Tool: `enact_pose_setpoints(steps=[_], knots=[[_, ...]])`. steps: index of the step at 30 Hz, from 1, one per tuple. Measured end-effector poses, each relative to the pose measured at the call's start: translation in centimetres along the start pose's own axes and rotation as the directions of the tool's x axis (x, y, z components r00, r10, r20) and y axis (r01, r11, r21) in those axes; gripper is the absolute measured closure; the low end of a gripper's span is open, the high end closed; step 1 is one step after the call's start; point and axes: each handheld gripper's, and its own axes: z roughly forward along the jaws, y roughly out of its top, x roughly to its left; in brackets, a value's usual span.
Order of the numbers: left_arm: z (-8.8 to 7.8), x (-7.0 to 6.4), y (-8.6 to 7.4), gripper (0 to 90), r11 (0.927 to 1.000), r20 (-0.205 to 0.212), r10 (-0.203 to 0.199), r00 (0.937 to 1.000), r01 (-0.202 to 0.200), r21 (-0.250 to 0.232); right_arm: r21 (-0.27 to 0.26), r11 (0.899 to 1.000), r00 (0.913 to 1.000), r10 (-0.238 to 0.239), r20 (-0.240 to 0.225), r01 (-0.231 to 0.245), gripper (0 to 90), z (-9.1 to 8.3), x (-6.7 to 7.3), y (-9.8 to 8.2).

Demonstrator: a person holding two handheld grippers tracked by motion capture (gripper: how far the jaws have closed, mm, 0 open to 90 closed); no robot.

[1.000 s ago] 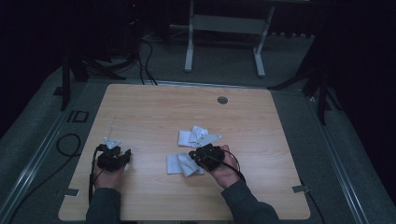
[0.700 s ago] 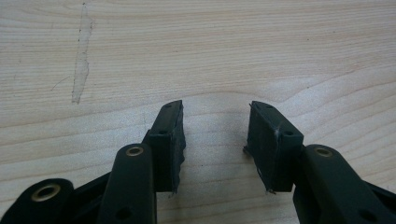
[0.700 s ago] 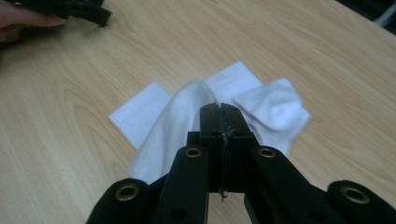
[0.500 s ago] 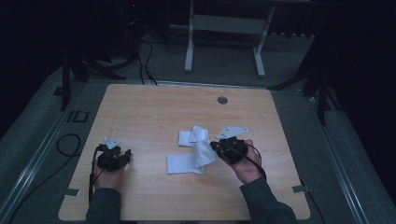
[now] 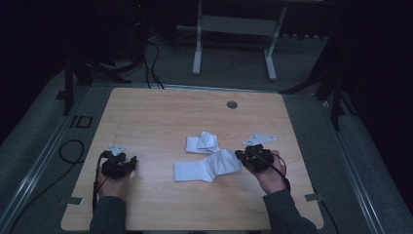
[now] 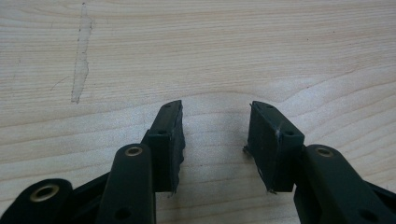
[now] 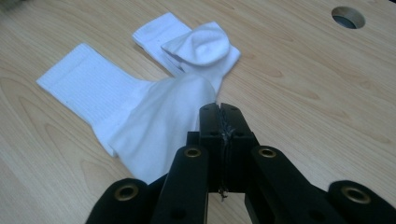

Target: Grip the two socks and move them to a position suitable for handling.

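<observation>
Two white socks lie mid-table. The long sock (image 5: 204, 168) (image 7: 116, 109) is stretched out flat, cuff to the left. Its toe end reaches my right gripper (image 5: 239, 155) (image 7: 220, 108), whose jaws are pressed together on the toe's edge. The second sock (image 5: 202, 142) (image 7: 196, 46) sits folded just behind it, and the two touch. My left gripper (image 5: 131, 163) (image 6: 215, 128) rests at the table's left front, well away from the socks. Its jaws are open over bare wood with nothing between them.
The wooden table (image 5: 146, 117) has a round cable hole (image 5: 232, 104) (image 7: 348, 17) near its far edge. A pale scuff mark (image 6: 80, 60) runs ahead of the left gripper. A metal stand (image 5: 234, 44) and cables (image 5: 151, 53) are on the floor beyond the table.
My right gripper moved right with the long sock's toe in it. The sock went from bunched to stretched flat. The left gripper stayed still.
</observation>
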Motion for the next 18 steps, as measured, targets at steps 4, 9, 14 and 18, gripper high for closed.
enact_pose_setpoints(steps=[4, 9, 14, 18], knots=[[0.0, 0.0, 0.0, 55.4, 1.0, 0.0, 0.0, 1.0, 0.0, 0.0, 0.004, 1.0, 0.9998, 0.017, -0.004, -0.017, 88.4, -0.3, -0.3, -0.5], [0.0, 0.0, 0.0, 55.3, 1.0, 0.0, -0.001, 1.0, 0.001, -0.001, 0.024, 1.0, 0.9999, 0.016, 0.002, -0.016, 88.2, -0.7, -0.4, -1.3], [0.0, 0.0, 0.0, 55.1, 1.0, 0.0, -0.002, 1.0, 0.002, -0.002, 0.056, 0.997, 0.9989, 0.043, 0.018, -0.043, 81.6, -0.4, -1.4, -2.3], [0.0, 0.0, 0.0, 54.9, 1.0, -0.001, -0.002, 1.0, 0.002, -0.001, 0.071, 0.996, 0.9973, 0.056, 0.048, -0.059, 74.8, 0.0, -2.1, -3.1]])
